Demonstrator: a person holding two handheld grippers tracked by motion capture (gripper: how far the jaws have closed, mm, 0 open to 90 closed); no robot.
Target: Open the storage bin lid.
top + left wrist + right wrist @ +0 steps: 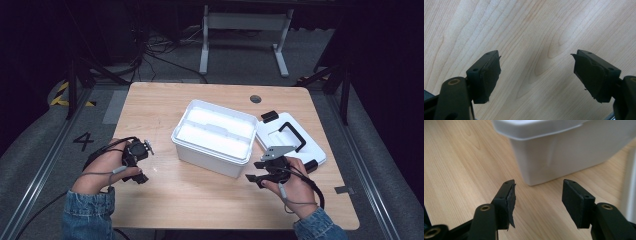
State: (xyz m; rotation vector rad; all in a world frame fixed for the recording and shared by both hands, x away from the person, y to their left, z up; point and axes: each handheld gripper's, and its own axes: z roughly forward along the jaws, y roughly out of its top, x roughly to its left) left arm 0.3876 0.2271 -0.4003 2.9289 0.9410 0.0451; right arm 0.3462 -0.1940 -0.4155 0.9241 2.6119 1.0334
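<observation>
A white plastic box (pixel 215 137) stands without its lid in the middle of the wooden table (pixel 200 200). Its white lid (pixel 292 145), with a black handle and black clips, lies flat just to the right of it. My left gripper (pixel 145 162) rests at the table's left side, away from the box; in the left gripper view its jaws stand wide open (pixel 536 56) over bare wood. My right gripper (pixel 254 171) is by the box's near right corner, with open jaws (pixel 538 183) that point at the box wall (pixel 564 152) and hold nothing.
A dark round grommet hole (pixel 255 98) sits near the table's far edge. Behind the table stands a white metal frame (pixel 245 30), with cables on the floor. A "4" (pixel 83 141) is marked on the floor at the left.
</observation>
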